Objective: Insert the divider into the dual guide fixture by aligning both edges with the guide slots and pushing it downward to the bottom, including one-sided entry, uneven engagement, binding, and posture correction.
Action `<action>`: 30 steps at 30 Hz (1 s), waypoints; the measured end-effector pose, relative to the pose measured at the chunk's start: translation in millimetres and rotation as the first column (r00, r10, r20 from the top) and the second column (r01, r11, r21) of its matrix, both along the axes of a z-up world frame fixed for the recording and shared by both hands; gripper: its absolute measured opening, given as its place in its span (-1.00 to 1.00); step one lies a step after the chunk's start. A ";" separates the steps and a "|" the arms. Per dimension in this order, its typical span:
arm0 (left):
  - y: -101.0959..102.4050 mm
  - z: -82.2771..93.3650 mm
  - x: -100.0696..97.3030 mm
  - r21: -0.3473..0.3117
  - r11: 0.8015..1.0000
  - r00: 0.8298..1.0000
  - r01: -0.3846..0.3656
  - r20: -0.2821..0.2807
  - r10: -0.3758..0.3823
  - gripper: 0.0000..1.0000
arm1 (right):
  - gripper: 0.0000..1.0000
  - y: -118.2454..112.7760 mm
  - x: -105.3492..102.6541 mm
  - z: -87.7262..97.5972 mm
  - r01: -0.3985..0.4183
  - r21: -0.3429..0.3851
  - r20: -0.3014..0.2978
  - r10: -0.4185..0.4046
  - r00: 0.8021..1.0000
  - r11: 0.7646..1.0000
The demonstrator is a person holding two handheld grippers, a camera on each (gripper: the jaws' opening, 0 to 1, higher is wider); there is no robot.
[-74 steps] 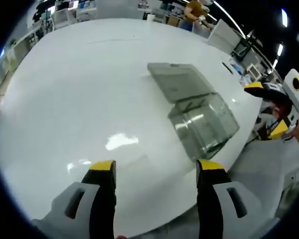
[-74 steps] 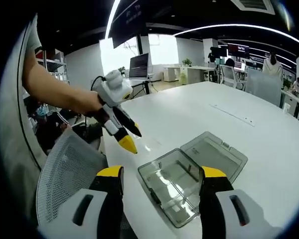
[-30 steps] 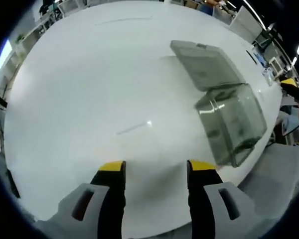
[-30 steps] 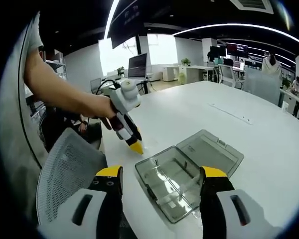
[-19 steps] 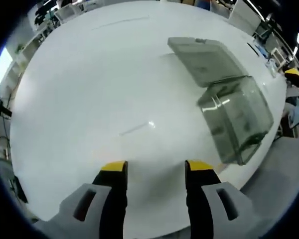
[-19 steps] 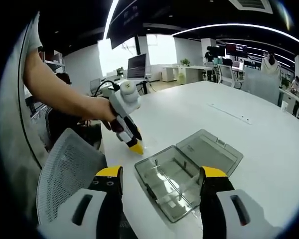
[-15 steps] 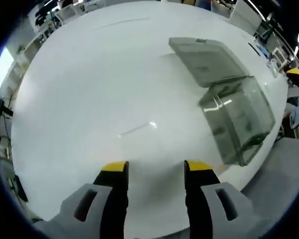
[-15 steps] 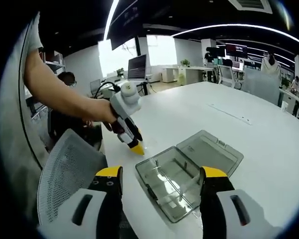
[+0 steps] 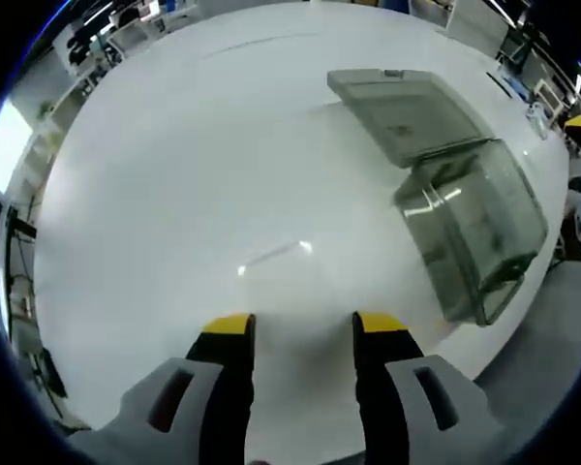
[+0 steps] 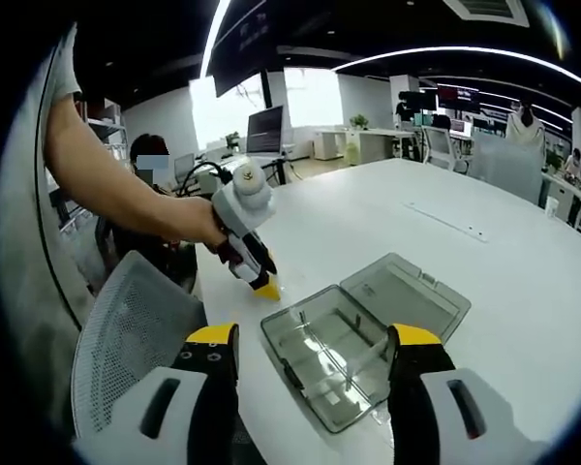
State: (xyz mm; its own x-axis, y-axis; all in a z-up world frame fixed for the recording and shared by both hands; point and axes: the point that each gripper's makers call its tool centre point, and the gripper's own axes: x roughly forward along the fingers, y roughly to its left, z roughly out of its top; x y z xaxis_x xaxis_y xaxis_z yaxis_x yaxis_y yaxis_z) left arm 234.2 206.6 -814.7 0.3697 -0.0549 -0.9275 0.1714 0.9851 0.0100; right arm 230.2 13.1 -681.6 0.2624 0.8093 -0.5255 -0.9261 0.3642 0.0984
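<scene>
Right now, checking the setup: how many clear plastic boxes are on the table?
1: a clear box with its lid open flat, near the white table's edge, ahead of the right gripper.

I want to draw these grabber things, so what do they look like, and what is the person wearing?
Each gripper has two black jaws with bright yellow tips, growing out of pale grey plastic bodies with dark slots. You can see this on the left gripper and the right gripper. The arm reaching in from the left ends in a short light grey sleeve.
</scene>
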 end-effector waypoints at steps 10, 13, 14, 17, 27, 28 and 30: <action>-0.7 0.5 1.0 0.015 1.000 1.000 -0.006 0.006 0.005 -0.22 | 0.17 4.0 -0.7 0.3 -0.006 -0.002 0.000 0.006 1.000 1.000; 0.1 0.5 0.9 0.014 1.000 1.000 0.001 -0.002 -0.001 -0.24 | 0.17 4.4 -0.5 0.9 -0.005 -0.002 0.001 0.005 1.000 1.000; 0.3 0.7 0.8 0.014 1.000 1.000 0.001 -0.006 -0.001 -0.26 | 0.17 4.5 -0.7 0.9 -0.006 -0.003 0.000 0.006 1.000 1.000; 1.8 1.2 0.1 0.014 1.000 1.000 -0.001 -0.009 0.001 -0.33 | 0.17 4.4 -0.7 1.7 -0.006 -0.005 0.001 0.006 1.000 1.000; 2.3 0.8 0.1 0.006 1.000 1.000 0.003 -0.023 -0.003 -0.35 | 0.17 2.0 -0.8 1.5 -0.003 -0.007 -0.002 0.003 1.000 1.000; 2.4 0.9 0.2 0.004 1.000 1.000 0.002 -0.024 -0.002 -0.35 | 0.17 1.5 -0.7 1.5 -0.003 -0.007 -0.002 0.003 1.000 1.000; 2.9 1.6 0.9 -0.010 1.000 1.000 -0.004 -0.025 0.004 -0.35 | 0.17 0.5 -0.5 1.5 0.000 -0.006 -0.003 0.000 1.000 1.000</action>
State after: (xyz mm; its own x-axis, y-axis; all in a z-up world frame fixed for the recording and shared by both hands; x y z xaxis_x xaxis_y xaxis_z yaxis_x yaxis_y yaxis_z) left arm 235.0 209.5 -813.1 0.3468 -0.0625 -0.9358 0.1679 0.9858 -0.0036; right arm 229.8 13.6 -680.1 0.2605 0.8060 -0.5315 -0.9259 0.3645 0.0990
